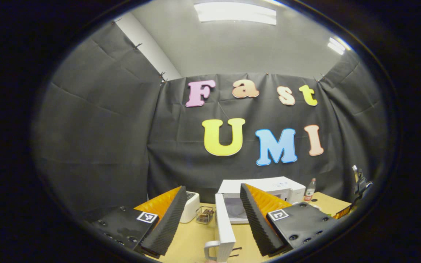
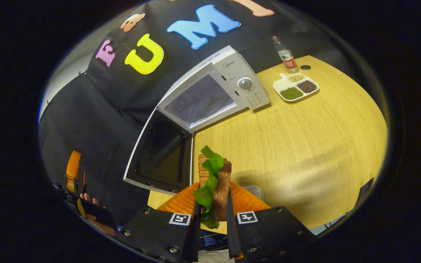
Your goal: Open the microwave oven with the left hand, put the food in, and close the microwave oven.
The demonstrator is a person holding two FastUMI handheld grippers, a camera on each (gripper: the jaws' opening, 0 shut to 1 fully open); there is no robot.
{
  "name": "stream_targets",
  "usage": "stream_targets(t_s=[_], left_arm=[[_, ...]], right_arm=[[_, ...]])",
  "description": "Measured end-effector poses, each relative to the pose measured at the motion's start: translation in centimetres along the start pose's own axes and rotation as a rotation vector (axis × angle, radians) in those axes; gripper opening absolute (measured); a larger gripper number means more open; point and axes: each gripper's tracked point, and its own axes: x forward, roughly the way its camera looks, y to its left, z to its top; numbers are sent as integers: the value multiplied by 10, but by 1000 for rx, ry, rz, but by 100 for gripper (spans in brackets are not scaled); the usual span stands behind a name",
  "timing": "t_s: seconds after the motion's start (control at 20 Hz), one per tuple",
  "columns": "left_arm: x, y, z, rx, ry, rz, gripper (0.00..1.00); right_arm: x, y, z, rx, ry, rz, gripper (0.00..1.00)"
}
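One microwave (image 2: 217, 91) stands on the wooden table (image 2: 305, 153), its door (image 2: 161, 153) swung fully open; one sandwich (image 2: 214, 182), bread with a green lettuce leaf, is clamped upright between the two fingers of the right gripper (image 2: 212, 215), both fingers pressing its sides; the sandwich rises straight ahead of that gripper, and the open oven cavity lies beyond it, forward and slightly to the left in the right gripper view; the door hangs to the gripper's left, near the sandwich but apart from it.

The left gripper (image 1: 210, 219) is spread wide with nothing between its fingers; in the left gripper view the door (image 1: 223, 226) stands edge-on in the gap between the fingers, its handle (image 1: 210, 250) low and close; whether a finger touches it cannot be told; the microwave body (image 1: 265, 190) sits just ahead.

Also counted: one bottle (image 2: 285, 54) and one three-part tray (image 2: 295, 87) of beans, far ahead to the right of the right gripper; one white toaster (image 1: 190, 206) and one small glass container (image 1: 205, 214), ahead of the left gripper beside its left finger.
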Motion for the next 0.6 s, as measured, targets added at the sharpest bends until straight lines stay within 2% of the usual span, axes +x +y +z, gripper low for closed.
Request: stream_targets(t_s=[0.2,0.25,0.3,0.6], left_arm=[[14,29,-1,-1,1,5,98],[17,36,0,-2,-1,9,94],[21,44,-2,-2,0,16,98],[34,92,-12,-6,15,55,96]], right_arm=[[26,25,15,47,-65,11,31],[34,31,19,52,-86,11,31],[42,36,23,53,-109,11,31],[91,60,51,63,-241,-14,31]])
